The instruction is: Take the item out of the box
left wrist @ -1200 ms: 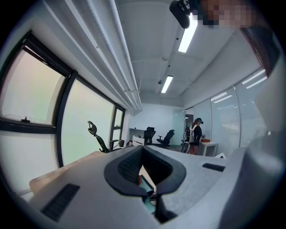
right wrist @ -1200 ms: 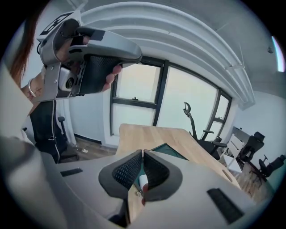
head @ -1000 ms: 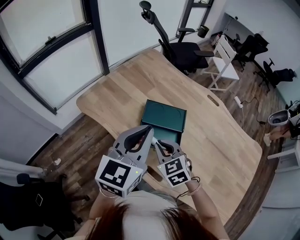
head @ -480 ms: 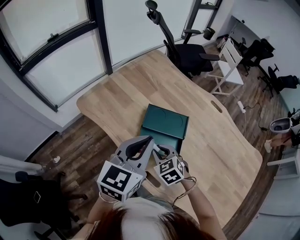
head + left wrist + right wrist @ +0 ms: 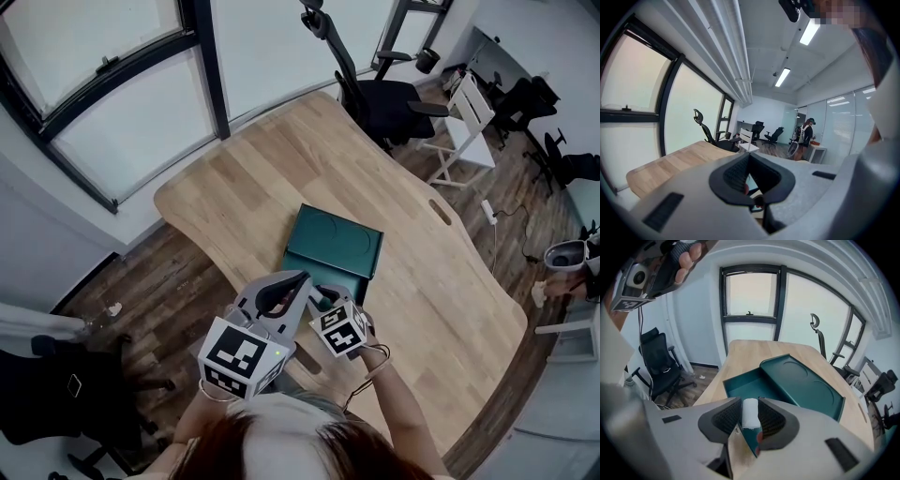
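A dark teal box [image 5: 323, 278] lies open on the wooden table [image 5: 281, 159], its lid [image 5: 336, 242] flat behind the tray. My right gripper [image 5: 323, 296] hovers at the tray's near edge. In the right gripper view a small white roll [image 5: 750, 411] stands between the pads of that gripper [image 5: 750, 416]. The jaws are opening and a thin gap shows beside the roll. The tray [image 5: 746, 382] and lid [image 5: 802, 383] lie just beyond. My left gripper [image 5: 302, 278] is raised beside the right one with its tips together. Nothing is between the tips of the left gripper [image 5: 749, 158].
A black office chair [image 5: 380, 89] and a white chair [image 5: 464, 117] stand past the table's far end. Another black chair [image 5: 56, 389] sits on the floor at my left. Windows [image 5: 103, 103] run along the far left. A person [image 5: 805, 136] stands in the distance.
My right gripper has edged forward to the tray's near edge. The left gripper has barely moved.
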Tool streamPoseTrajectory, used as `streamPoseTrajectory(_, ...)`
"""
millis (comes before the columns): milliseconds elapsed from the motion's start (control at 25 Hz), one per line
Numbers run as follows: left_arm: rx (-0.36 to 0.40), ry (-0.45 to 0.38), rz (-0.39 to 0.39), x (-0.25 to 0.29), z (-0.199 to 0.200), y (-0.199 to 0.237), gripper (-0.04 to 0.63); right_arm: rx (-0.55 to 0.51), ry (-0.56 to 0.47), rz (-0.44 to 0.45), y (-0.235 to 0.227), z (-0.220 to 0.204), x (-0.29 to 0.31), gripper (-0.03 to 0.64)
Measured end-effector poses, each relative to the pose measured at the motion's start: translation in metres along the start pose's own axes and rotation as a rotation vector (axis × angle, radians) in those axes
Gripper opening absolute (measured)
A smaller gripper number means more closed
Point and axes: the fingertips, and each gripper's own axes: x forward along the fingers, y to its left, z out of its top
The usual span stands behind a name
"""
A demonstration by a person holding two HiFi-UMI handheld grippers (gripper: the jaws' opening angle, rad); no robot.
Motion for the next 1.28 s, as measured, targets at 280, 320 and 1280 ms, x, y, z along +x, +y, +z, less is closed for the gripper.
streamPoseTrajectory(280, -0.006, 0.030, 0.001, 0.007, -0.006, 0.005, 0.008, 0.029, 0.039, 0.060, -0.004, -0.007, 0.019, 0.160)
streamPoseTrajectory(320, -0.009, 0.034, 0.003, 0.008, -0.008, 0.005, 0.008, 0.035, 0.044, 0.074, -0.004, -0.008, 0.022, 0.176)
streamPoseTrajectory(1280, -0.058, 0.092, 0.018, 0.023, -0.028, 0.020, 0.008, 0.179, 0.184, 0.276, -0.006, -0.014, 0.063, 0.187)
